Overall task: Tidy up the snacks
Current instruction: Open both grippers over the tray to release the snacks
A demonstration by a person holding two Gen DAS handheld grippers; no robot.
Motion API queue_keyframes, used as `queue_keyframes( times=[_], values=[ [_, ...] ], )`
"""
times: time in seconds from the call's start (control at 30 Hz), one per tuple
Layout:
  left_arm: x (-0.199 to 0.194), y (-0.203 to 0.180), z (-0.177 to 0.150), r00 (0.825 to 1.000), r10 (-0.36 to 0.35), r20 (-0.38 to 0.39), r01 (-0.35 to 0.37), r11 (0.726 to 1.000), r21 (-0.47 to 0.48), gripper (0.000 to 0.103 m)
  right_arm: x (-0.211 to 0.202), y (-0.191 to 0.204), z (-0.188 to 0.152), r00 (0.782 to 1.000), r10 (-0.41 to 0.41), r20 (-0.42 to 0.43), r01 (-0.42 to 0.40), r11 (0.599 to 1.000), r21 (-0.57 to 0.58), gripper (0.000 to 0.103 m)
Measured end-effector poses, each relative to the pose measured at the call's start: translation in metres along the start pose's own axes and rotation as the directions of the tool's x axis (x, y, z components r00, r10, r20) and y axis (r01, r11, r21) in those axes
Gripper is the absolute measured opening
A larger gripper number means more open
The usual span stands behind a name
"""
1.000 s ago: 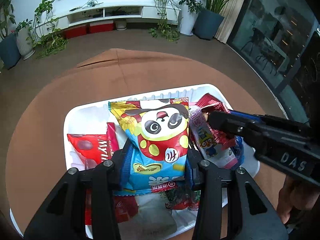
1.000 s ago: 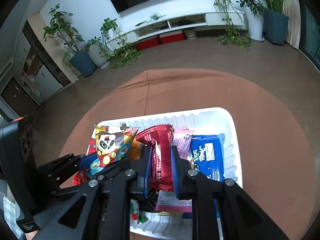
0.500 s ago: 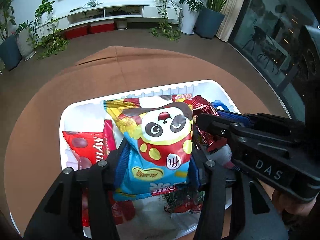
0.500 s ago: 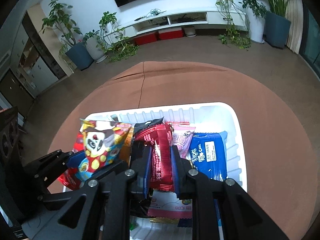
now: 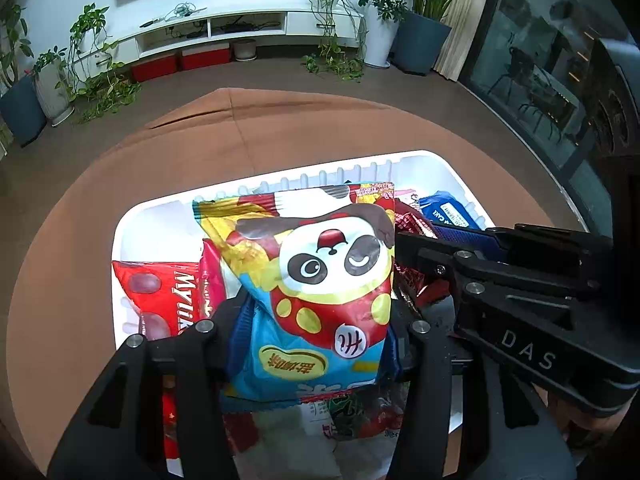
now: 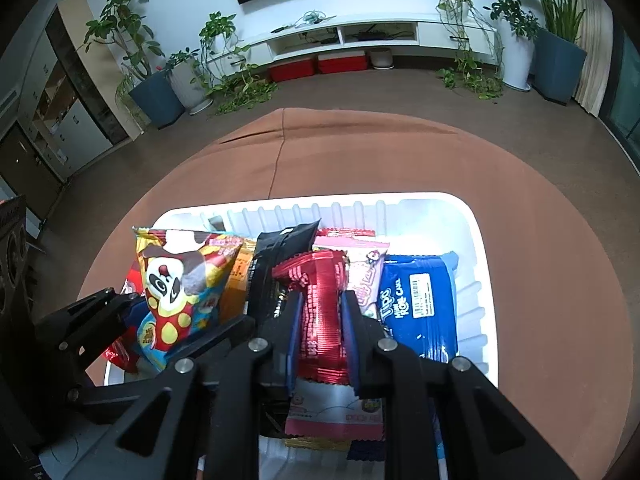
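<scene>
A panda-printed snack bag (image 5: 328, 264) stands upright between the fingers of my left gripper (image 5: 316, 320), which is shut on its lower half above the white tray (image 5: 160, 216). My right gripper (image 6: 322, 308) is shut on a crinkled red packet (image 6: 320, 276), held over the tray's middle. In the left wrist view the right gripper (image 5: 412, 248) reaches in from the right, close beside the panda bag. The tray holds several packets: a red Mylikes bag (image 5: 160, 292), a blue Tipo pack (image 6: 420, 304), a black packet (image 6: 280, 252) and a pink one (image 6: 364, 276).
The tray (image 6: 476, 240) sits on a round table under a brown cloth (image 6: 540, 220). A person's hand (image 5: 592, 420) grips the right tool at the lower right. Beyond the table lie floor, potted plants and a white TV cabinet.
The right gripper has closed in on the left one and now sits right beside the panda bag. The panda bag has sunk a little toward the tray. A black packet now stands beside the red one.
</scene>
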State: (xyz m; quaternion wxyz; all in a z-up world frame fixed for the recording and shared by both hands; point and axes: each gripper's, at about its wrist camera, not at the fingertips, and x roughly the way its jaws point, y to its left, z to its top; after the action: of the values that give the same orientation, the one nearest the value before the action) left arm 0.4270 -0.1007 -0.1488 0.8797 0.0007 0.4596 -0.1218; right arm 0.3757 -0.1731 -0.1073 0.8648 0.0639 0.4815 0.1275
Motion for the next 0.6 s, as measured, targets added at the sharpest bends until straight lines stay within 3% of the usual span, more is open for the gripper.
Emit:
queue_keyframes(
  times=[0.1, 0.13, 0.2, 0.23, 0.53, 0.6],
  values=[
    [-0.009, 0.003, -0.001, 1.000, 0.002, 0.016, -0.002, 1.000, -0.016, 0.055, -0.009, -0.001, 0.002, 0.999, -0.003, 0.036, 0.002, 1.000, 0.006, 0.027],
    [-0.010, 0.002, -0.001, 1.000, 0.008, 0.020, -0.008, 1.000, -0.012, 0.062, -0.012, -0.001, 0.002, 0.999, 0.000, 0.046, -0.001, 1.000, 0.006, 0.031],
    [-0.014, 0.000, 0.001, 0.999, 0.006, 0.033, -0.006, 1.000, -0.001, 0.068, -0.015, 0.002, 0.002, 0.998, 0.002, 0.059, -0.002, 1.000, -0.004, 0.046],
    [-0.015, -0.001, 0.001, 0.999, 0.008, 0.035, -0.008, 1.000, 0.003, 0.071, -0.016, 0.004, 0.001, 0.998, 0.003, 0.060, -0.002, 1.000, -0.013, 0.048],
    [-0.030, -0.001, -0.003, 0.998, 0.011, 0.062, -0.011, 1.000, 0.001, 0.076, -0.038, 0.000, 0.000, 0.995, -0.007, 0.102, 0.007, 1.000, 0.002, 0.049],
    [-0.042, -0.003, -0.005, 0.996, 0.008, 0.085, -0.008, 1.000, 0.002, 0.083, -0.049, -0.002, -0.001, 0.991, -0.012, 0.131, 0.010, 1.000, 0.014, 0.061]
  ],
)
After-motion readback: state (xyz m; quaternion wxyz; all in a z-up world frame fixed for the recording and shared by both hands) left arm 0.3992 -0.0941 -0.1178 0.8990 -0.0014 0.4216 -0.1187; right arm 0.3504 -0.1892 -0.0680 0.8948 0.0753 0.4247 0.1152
